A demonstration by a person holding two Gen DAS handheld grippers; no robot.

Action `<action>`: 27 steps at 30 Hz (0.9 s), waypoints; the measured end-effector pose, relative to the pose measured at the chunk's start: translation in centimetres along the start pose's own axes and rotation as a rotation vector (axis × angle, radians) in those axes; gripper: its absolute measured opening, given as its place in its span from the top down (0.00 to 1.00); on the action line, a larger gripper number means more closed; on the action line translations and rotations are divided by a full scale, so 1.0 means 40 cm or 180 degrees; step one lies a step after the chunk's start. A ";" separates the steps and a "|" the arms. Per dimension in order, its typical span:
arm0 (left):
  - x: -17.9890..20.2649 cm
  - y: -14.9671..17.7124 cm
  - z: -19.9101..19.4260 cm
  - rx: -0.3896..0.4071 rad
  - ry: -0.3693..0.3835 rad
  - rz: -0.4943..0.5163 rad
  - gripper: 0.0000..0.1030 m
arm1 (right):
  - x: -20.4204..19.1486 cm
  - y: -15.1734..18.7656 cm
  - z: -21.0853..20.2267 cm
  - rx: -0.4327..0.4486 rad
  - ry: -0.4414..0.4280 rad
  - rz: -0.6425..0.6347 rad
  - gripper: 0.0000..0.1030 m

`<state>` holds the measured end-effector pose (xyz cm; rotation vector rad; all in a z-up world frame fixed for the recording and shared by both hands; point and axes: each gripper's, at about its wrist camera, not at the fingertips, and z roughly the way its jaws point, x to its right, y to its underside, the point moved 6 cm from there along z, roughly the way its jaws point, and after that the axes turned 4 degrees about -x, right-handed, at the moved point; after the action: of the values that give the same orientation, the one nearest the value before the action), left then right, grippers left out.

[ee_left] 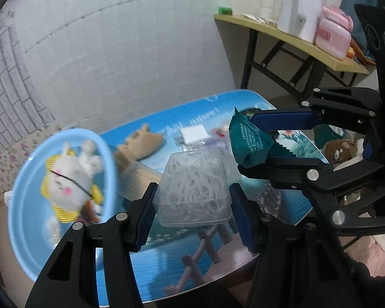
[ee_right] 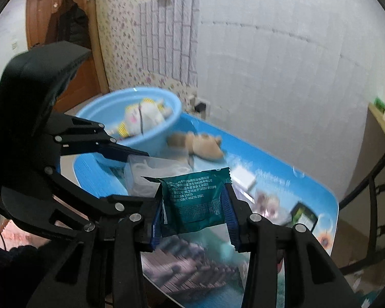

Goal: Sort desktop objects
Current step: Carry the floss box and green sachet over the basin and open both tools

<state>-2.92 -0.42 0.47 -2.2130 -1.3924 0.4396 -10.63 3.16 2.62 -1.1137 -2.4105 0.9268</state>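
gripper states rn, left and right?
Left gripper: shut on the clear plastic box, lifted off the table.
Right gripper: shut on the green packet, also lifted.

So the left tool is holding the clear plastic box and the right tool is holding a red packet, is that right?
Not quite: the packet in the right tool is dark green, not red, as the right wrist view shows. The left tool does hold the clear plastic box.
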 end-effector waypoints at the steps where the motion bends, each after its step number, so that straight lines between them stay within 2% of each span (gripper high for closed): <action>1: -0.023 0.000 -0.013 0.0024 -0.0047 -0.0034 0.46 | -0.010 -0.014 -0.002 0.0018 -0.0008 -0.0039 0.64; 7: -0.160 0.019 -0.043 0.0053 -0.0324 -0.0265 0.46 | -0.107 -0.115 0.052 0.0083 -0.0159 -0.0302 0.64; 14: -0.349 0.117 -0.001 -0.0221 -0.0654 -0.0623 0.46 | -0.236 -0.181 0.223 -0.0086 -0.0442 -0.0511 0.64; 19: -0.407 0.168 0.042 -0.0371 -0.0668 -0.0748 0.46 | -0.290 -0.165 0.322 -0.0255 -0.0520 -0.0584 0.64; 24: -0.435 0.178 0.060 -0.0362 -0.0606 -0.0842 0.43 | -0.297 -0.157 0.352 -0.0315 -0.0505 -0.0595 0.64; 27: -0.434 0.173 0.052 -0.0287 -0.0617 -0.0822 0.32 | -0.289 -0.160 0.340 -0.0276 -0.0475 -0.0566 0.61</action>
<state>-6.26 -18.12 -4.90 -2.0642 -1.8056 0.5177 -14.01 -14.54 -3.30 -0.8678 -2.6423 0.8825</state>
